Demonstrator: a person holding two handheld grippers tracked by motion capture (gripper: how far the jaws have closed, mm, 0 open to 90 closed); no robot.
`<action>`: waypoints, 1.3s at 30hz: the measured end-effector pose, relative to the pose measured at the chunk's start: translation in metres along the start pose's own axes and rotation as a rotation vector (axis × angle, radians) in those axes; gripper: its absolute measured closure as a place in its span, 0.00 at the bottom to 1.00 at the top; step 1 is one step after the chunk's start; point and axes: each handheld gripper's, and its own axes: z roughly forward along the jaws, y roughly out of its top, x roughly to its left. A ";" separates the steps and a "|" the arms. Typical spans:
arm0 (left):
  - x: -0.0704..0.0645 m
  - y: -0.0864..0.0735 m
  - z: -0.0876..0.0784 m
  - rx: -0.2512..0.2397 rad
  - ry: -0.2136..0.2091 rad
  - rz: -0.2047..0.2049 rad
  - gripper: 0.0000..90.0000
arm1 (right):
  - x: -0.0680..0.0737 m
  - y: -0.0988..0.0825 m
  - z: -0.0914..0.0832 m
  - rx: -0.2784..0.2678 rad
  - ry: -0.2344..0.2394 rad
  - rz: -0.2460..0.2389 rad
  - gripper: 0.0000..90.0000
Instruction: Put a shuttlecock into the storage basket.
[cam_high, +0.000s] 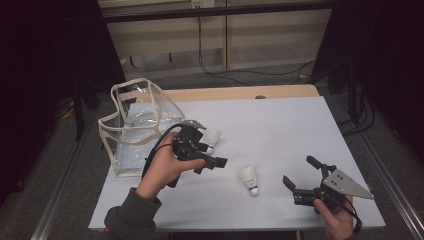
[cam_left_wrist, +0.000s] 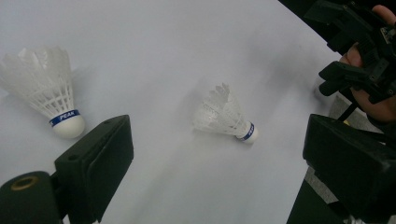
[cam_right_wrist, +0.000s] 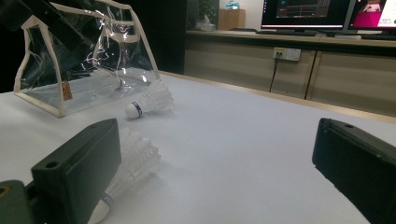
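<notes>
Left gripper was held above the table, jaws wide apart, gripping nothing; right gripper also spread wide and empty; one shuttlecock lay on its side between them; second shuttlecock lay beside the clear pouch at table's left.

The left claw is showing a black body of blocky, angular parts, with a black cable looping from it past the left hand, whose arm is wearing a dark olive-grey sleeve with a ribbed cuff. The right claw is also presenting black, carrying a grey three-cornered plate with small dark screw holes. In the gripper views, each jaw is appearing as a thick matt-black rectangular block, one with a brass-coloured ringed hole at its base.
</notes>
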 end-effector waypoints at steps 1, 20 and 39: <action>-0.001 -0.001 0.001 0.000 0.000 -0.002 0.10 | 0.000 0.000 0.000 0.000 0.000 0.000 0.01; -0.003 -0.017 0.027 0.015 -0.010 -0.017 0.08 | -0.001 0.000 -0.003 0.000 -0.008 0.000 0.01; -0.007 -0.030 0.048 0.049 0.012 -0.007 0.07 | -0.001 0.000 -0.005 -0.001 -0.012 -0.001 0.02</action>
